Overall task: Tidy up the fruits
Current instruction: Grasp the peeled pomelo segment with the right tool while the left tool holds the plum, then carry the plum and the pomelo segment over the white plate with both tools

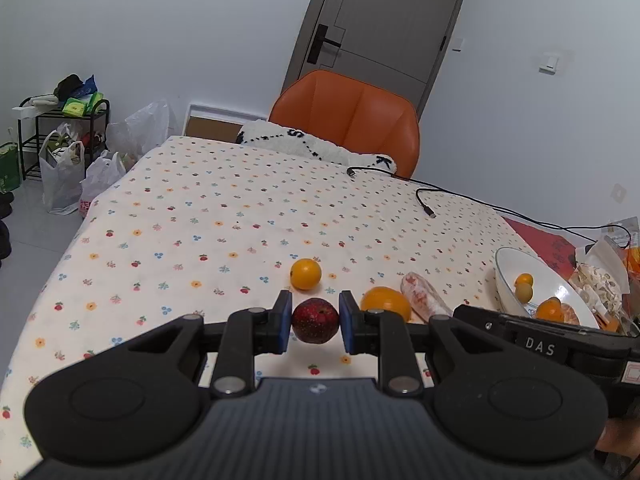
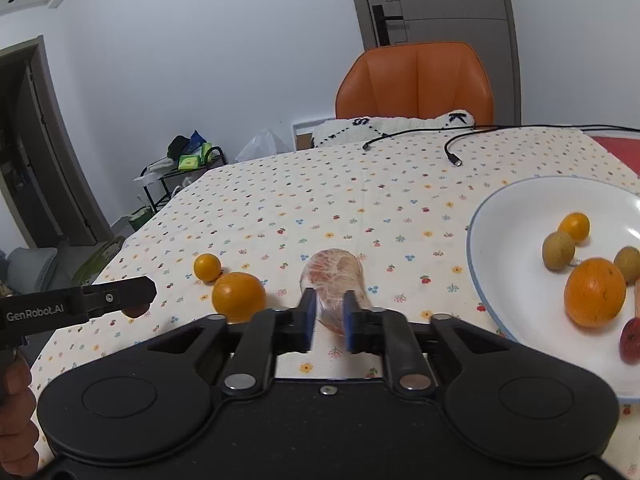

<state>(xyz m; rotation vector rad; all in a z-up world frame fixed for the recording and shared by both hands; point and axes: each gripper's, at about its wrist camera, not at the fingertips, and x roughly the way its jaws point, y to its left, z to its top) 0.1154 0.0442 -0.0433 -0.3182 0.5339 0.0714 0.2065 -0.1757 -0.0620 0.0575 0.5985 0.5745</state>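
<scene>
1. Both tools are working at once here. The left hand-held gripper (image 1: 315, 322) has its blue pads either side of a dark red fruit (image 1: 315, 321), which fills the gap between them; it looks clamped, and the shadow on the cloth beneath suggests it is just off the surface (image 1: 208, 216).
2. Over on the right, the right hand-held gripper (image 2: 328, 318) straddles the near end of a peeled citrus segment (image 2: 335, 286). The pads sit against or very close to its flanks, yet I cannot tell whether they are pressing or only framing it.
3. My read: this is the pick-up stage, two fruits being collected for the white plate (image 2: 504, 280) to the right.
4. That plate already carries a large orange (image 2: 595, 292), a small orange fruit (image 2: 575, 227), two brownish-green round fruits and a red one at the frame edge.
5. Loose on the cloth: a bigger orange (image 2: 238, 297) and a small orange (image 2: 207, 267), touching or nearly so, left of the segment.
6. The red fruit is glossy, speckled, round and firm-looking. The segment is pale pink, veined with white pith, soft-looking, so it likely wants a gentle squeeze.
7. Next calls for carrying each fruit rightward over the rim and lowering it into a bare patch of plate.
</scene>
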